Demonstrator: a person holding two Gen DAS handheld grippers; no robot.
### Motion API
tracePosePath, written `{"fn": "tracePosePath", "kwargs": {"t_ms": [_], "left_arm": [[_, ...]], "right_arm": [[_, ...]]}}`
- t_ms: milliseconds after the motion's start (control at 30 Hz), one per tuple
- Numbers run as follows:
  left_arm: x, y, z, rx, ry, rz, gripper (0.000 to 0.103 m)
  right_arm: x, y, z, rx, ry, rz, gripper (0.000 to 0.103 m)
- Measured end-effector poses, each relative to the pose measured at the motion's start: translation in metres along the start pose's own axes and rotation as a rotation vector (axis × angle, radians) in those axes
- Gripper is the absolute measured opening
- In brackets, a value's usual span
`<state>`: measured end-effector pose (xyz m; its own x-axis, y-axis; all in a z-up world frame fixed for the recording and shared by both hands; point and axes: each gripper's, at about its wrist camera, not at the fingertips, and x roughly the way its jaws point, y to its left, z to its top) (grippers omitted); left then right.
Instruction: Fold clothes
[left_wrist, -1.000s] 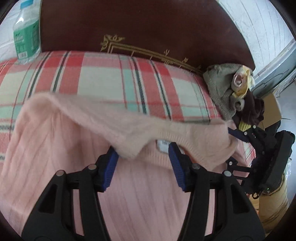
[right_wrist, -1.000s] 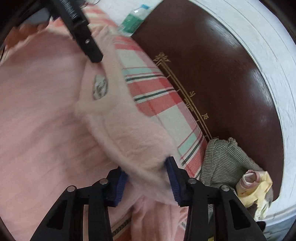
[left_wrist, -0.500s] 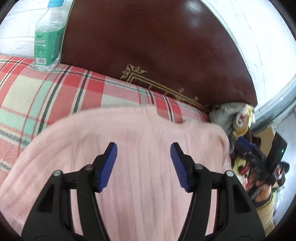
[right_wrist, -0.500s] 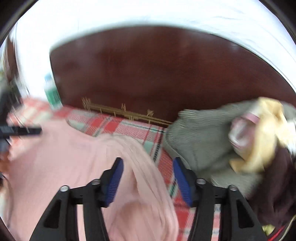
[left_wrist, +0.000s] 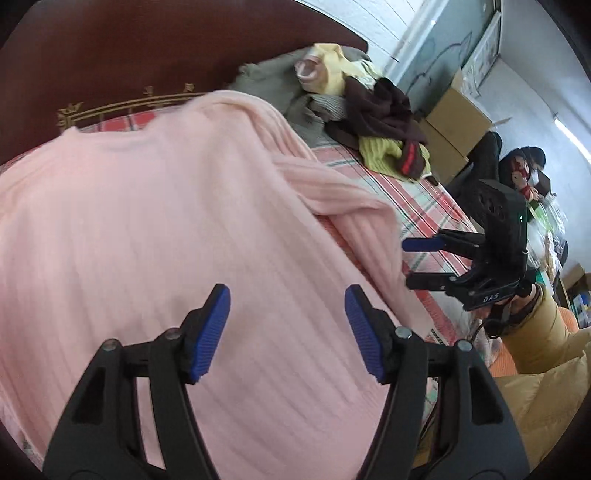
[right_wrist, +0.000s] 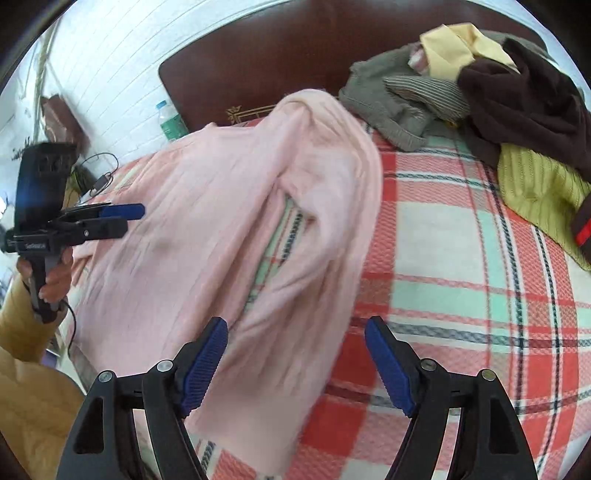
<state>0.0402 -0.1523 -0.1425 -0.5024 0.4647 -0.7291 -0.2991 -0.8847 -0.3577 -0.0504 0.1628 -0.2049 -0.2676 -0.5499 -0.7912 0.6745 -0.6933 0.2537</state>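
A pink ribbed sweater (left_wrist: 147, 221) lies flat on the plaid bed cover (right_wrist: 461, 258). One sleeve (right_wrist: 332, 229) hangs down its right side toward me. My left gripper (left_wrist: 284, 332) is open and empty, hovering over the sweater's body; it also shows in the right wrist view (right_wrist: 122, 218). My right gripper (right_wrist: 295, 362) is open and empty above the sleeve's lower end; it also shows in the left wrist view (left_wrist: 421, 262), just right of the sleeve.
A heap of unfolded clothes (right_wrist: 498, 92), grey, brown and yellow, lies at the bed's head on the right. A dark wooden headboard (right_wrist: 277, 48) stands behind. A water bottle (right_wrist: 170, 122) stands by it. Cardboard boxes (left_wrist: 454, 122) stand beyond the bed.
Both grippers have let go of the sweater's collar edge and opened. The sweater now lies flat. Both grippers have pulled back and turned toward the right side.
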Motion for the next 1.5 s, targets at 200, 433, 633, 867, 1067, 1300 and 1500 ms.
{"fn": "tracePosePath", "kwargs": {"t_ms": [200, 433, 633, 867, 1067, 1300, 1500], "left_arm": [[0.030, -0.032, -0.006, 0.000, 0.063, -0.004, 0.066], [0.018, -0.045, -0.019, 0.015, 0.082, 0.000, 0.066], [0.026, -0.061, -0.027, 0.056, 0.123, 0.011, 0.066], [0.046, -0.072, -0.048, 0.040, 0.196, 0.001, 0.066], [0.043, -0.074, -0.043, -0.035, 0.188, -0.015, 0.066], [0.062, -0.088, -0.044, -0.020, 0.250, 0.094, 0.064], [0.037, -0.053, -0.050, -0.182, 0.194, -0.018, 0.014]], "right_arm": [[0.036, 0.025, 0.004, -0.090, 0.041, -0.097, 0.014], [-0.033, -0.022, 0.026, -0.189, -0.035, -0.526, 0.008], [-0.024, -0.077, 0.026, -0.189, 0.076, -0.765, 0.016], [-0.065, -0.054, 0.004, -0.001, -0.129, -0.549, 0.056], [-0.042, -0.001, -0.019, 0.000, -0.075, 0.011, 0.062], [-0.007, 0.012, -0.047, 0.065, 0.013, 0.135, 0.062], [0.000, 0.018, -0.050, 0.092, 0.001, 0.248, 0.062]]}}
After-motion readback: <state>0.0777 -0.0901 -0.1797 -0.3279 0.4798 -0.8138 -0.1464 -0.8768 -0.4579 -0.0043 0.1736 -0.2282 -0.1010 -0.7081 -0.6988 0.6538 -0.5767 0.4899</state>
